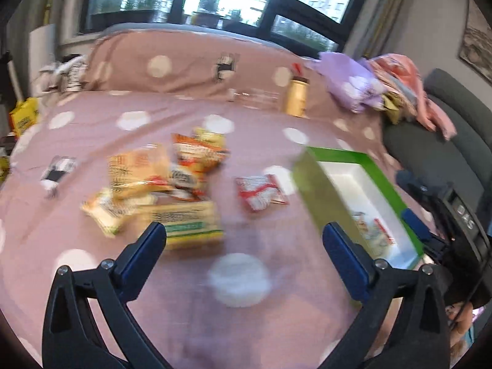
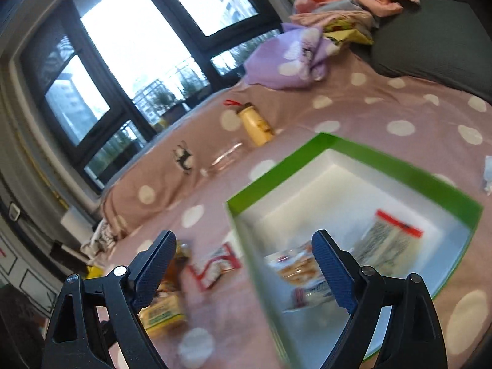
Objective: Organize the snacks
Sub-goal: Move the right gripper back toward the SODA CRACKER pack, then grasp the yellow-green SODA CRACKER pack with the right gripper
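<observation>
A pile of snack packets (image 1: 160,190) in yellow and orange wrappers lies on the pink dotted bedspread (image 1: 92,123). A red and white packet (image 1: 261,192) lies alone to its right. A green box (image 1: 338,153) with a white inside stands at the right and holds a packet (image 1: 373,230). My left gripper (image 1: 244,236) is open and empty, just short of the pile. My right gripper (image 2: 244,258) is open and empty above the near left corner of the green box (image 2: 353,144), which holds two packets (image 2: 387,240). The red and white packet (image 2: 215,266) and yellow packets (image 2: 163,310) lie left of the box.
A yellow bottle (image 1: 295,95) and a clear container (image 1: 255,97) stand at the far side of the bed. Purple and pink clothes (image 1: 369,86) are heaped at the back right beside a grey cushion (image 1: 430,141). My right gripper's body (image 1: 455,230) shows at the right edge.
</observation>
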The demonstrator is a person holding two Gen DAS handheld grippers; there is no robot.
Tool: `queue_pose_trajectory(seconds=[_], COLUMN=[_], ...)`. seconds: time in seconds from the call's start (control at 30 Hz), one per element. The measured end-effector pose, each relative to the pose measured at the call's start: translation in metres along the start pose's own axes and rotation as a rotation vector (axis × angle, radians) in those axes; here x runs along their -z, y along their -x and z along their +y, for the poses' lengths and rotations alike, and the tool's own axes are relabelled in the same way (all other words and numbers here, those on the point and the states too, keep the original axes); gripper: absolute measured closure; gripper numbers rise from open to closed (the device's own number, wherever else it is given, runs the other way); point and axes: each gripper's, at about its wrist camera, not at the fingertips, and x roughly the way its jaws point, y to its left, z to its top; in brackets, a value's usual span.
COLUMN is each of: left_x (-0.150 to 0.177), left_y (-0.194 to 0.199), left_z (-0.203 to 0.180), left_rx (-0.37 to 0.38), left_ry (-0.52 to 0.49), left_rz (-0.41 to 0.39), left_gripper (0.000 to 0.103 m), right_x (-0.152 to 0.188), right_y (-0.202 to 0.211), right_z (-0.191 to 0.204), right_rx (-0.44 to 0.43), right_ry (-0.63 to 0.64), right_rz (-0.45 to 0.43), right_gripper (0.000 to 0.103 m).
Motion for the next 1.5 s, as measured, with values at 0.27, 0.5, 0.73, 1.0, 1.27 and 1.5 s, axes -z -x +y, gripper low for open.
queue_pose_trajectory(seconds=[0.27, 0.5, 0.73, 1.0, 1.27, 1.5], left_x=[0.015, 0.013, 0.007, -0.006, 0.000, 0.005], left_y=[-0.006, -0.007, -0.020, -0.028, -0.043, -0.054], left_z=[0.082, 0.103, 0.111, 0.114, 0.112, 0.108], left_rx=[-0.109, -0.071, -0.085, -0.068, -0.101, -0.103], left_ry=[0.146, 0.188, 0.191, 0.231, 0.206, 0.196], left_rz=[0.057, 0.105, 0.154, 0.162, 0.216, 0.234], left_gripper=[0.002, 0.002, 0.007, 0.007, 0.010, 0.014], right_x=[0.039, 0.076, 0.094, 0.074, 0.093, 0.101], right_y=[-0.030, -0.068, -0.111, -0.144, -0.157, -0.165], right_z=[0.051, 0.091, 0.121, 0.152, 0.123, 0.116], right_rx=[-0.013, -0.095, -0.163, -0.029, -0.080, -0.135], right_ry=[0.102, 0.145, 0.101, 0.236, 0.147, 0.148], right_rz=[0.124, 0.292, 0.503, 0.609, 0.657, 0.707], right_gripper=[0.012, 0.012, 0.012, 0.012, 0.012, 0.012])
